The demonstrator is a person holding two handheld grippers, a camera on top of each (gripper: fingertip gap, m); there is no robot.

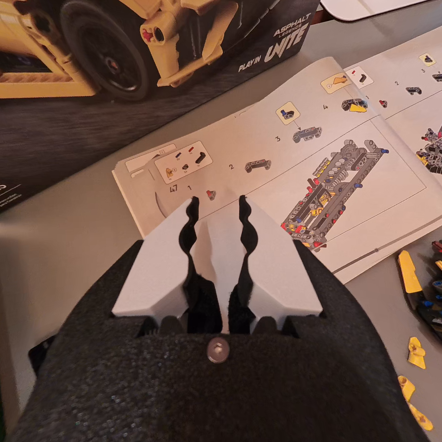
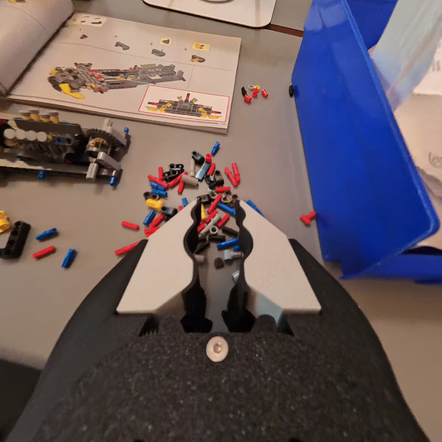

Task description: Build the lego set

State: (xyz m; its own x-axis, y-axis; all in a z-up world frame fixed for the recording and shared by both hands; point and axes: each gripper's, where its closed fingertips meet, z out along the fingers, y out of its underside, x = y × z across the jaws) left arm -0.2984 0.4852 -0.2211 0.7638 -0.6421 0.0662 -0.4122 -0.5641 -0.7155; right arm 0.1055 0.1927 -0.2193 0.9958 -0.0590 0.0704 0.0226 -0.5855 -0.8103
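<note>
My left gripper [image 1: 218,198] is open and empty, hovering over the left page of the open instruction booklet [image 1: 275,155]. My right gripper [image 2: 217,202] is open and empty, held above a heap of small red, blue, black and grey pins and connectors [image 2: 191,181] on the grey table. The partly built grey chassis [image 2: 62,148] with gears lies at the left of the right wrist view, below the booklet [image 2: 143,71]. A black angled beam [image 2: 14,239] and a few loose red and blue pins lie at the far left.
The set's box [image 1: 119,71] lies behind the booklet. Yellow panel pieces [image 1: 409,272] lie at the right in the left wrist view. A blue plastic bin [image 2: 358,155] stands right of the heap. A few red pins [image 2: 254,92] lie near it. A white tray [image 2: 215,12] sits at the back. Tip to tip, the grippers are about 50 cm apart. Between my right fingertips and the black angled beam [image 2: 14,239] there is roughly 15 cm.
</note>
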